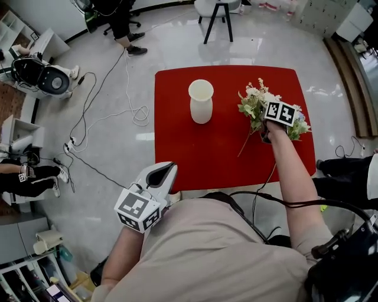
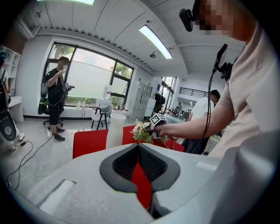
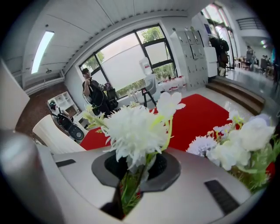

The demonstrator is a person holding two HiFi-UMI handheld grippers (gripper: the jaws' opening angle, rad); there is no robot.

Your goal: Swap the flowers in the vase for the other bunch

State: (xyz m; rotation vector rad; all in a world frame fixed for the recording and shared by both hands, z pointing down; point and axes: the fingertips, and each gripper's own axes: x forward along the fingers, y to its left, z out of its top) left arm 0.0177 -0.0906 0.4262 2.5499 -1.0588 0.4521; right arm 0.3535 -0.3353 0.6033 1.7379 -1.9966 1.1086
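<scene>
The right gripper [image 3: 131, 186] has its fingers [image 3: 188, 175] clenched on the flower bunch [image 3: 135, 131] stems, ready for the empty vase [image 1: 201, 101] on the counter [image 1: 224, 159]. The left gripper [image 1: 162, 174] is closed on nothing, idle near.

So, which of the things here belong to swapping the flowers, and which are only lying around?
Belong to the job:
- white vase, empty, on the red table
- flower bunch, held in the right gripper

Only lying about:
- floor cables
- stool
- white machine at the left
</scene>
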